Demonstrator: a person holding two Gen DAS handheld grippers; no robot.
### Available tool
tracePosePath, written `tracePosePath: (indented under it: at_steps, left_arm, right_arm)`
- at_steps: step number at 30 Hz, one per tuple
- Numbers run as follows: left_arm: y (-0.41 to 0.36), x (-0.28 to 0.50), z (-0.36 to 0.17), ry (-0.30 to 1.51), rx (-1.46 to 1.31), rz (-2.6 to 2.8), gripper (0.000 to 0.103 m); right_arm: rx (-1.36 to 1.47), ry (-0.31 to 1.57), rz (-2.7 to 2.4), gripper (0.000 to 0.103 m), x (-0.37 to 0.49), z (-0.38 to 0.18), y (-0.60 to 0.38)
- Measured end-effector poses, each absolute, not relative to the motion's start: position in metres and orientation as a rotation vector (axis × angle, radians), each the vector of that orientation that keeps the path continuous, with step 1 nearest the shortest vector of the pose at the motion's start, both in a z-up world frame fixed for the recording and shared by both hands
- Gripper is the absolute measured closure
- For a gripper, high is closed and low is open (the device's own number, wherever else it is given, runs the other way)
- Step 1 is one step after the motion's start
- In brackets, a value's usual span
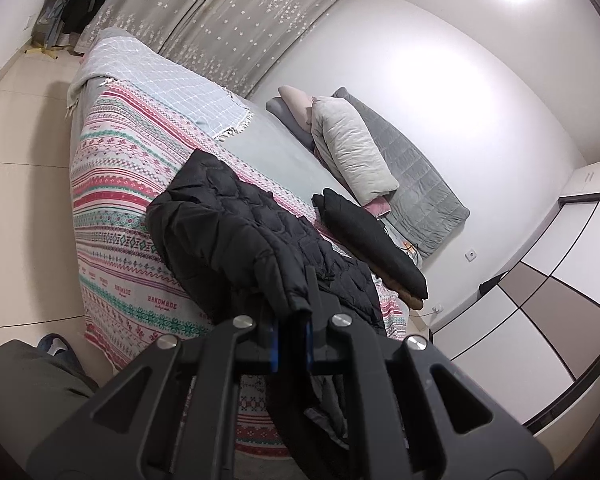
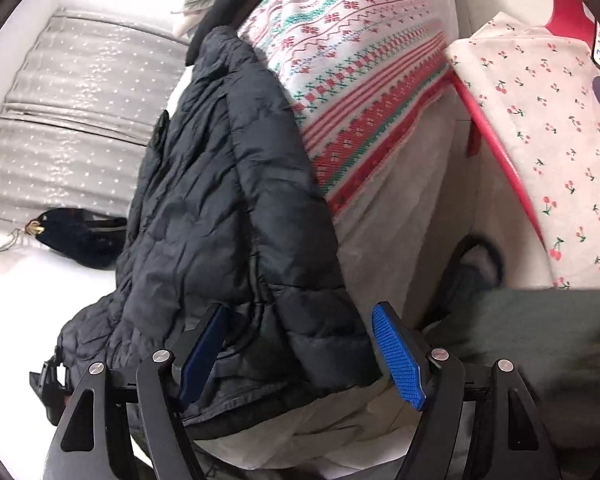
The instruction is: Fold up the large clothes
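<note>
A black quilted puffer jacket lies across the patterned bedspread and hangs over the bed's near edge. My left gripper is shut on a fold of the jacket's edge, its blue pads pressed onto the fabric. In the right wrist view the same jacket drapes down the bed's side. My right gripper is open, its blue pads wide apart on either side of the jacket's lower hem, which sits between the fingers without being pinched.
A folded black garment lies on the bed beyond the jacket. Pillows and a grey quilt sit by the wall. A cherry-print cloth lies at the right. Tiled floor runs left of the bed.
</note>
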State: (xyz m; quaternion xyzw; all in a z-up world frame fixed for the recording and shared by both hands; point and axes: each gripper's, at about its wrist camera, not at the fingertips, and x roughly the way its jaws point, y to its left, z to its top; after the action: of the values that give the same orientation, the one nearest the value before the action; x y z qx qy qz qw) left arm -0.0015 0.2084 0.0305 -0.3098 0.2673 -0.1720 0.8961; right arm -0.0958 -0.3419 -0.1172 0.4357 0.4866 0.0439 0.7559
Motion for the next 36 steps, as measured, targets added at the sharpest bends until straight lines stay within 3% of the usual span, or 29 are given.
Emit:
tracePosePath:
  at_steps: [3,6,12,20,26,36]
  left_arm:
    - [0.204,-0.001,0.032,0.552,-0.631,-0.353,0.093]
    - [0.201,-0.001,0.035,0.556,-0.608,-0.342,0.093]
    - [0.203,0.000,0.045,0.545,-0.626,-0.323,0.093]
    - [0.208,-0.021,0.049,0.530,-0.678,-0.336,0.093]
    - [0.214,-0.029,0.049,0.524,-0.699,-0.331,0.093]
    - [0.225,0.039,0.055,0.546,-0.739,-0.266,0.093]
  right_arm:
    - [0.954,1.067,0.157,0.028,-0.091,-0.119,-0.336]
    - [1.003,1.029,0.236,0.095,-0.090,-0.130,-0.330]
    - [0.987,0.747,0.346,0.098,-0.111,-0.066,-0.334]
    - [0.954,0.557,0.369,0.099,-0.134,0.012,-0.337]
    - [0.937,0.485,0.341,0.099,-0.122,0.047,-0.341]
    - [0.949,0.444,0.383,0.099,-0.048,0.062,-0.351]
